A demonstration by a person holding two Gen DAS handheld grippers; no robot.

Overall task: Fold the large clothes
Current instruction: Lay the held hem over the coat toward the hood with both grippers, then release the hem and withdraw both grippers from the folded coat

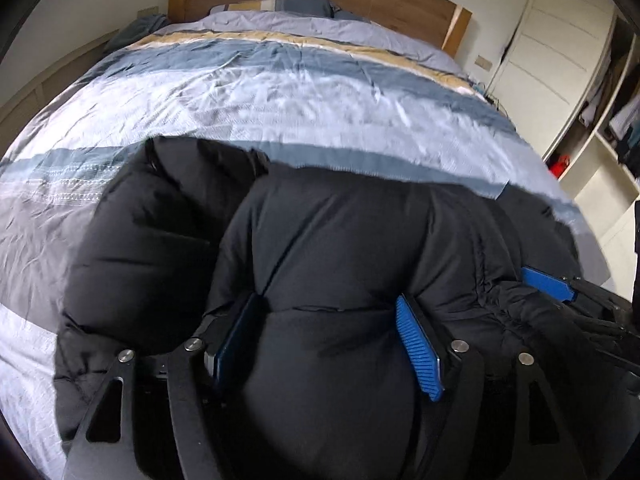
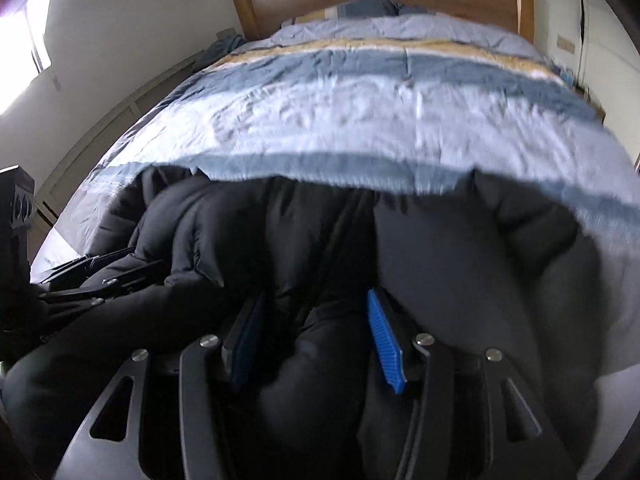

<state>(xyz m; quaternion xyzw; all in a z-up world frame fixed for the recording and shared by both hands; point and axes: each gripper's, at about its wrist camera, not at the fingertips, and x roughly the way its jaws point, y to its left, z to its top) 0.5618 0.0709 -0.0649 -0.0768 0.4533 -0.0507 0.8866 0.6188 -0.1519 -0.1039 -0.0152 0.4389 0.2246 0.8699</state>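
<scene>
The left gripper (image 1: 332, 328) and right gripper (image 2: 316, 332) each have a puffy fold of the black down jacket (image 1: 320, 232) bulging between their blue pads; whether the jaws clamp it, I cannot tell. The jacket lies on the striped bed (image 1: 240, 92).

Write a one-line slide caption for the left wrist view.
Left gripper jaws straddling a puffy black jacket on a striped bed.
</scene>
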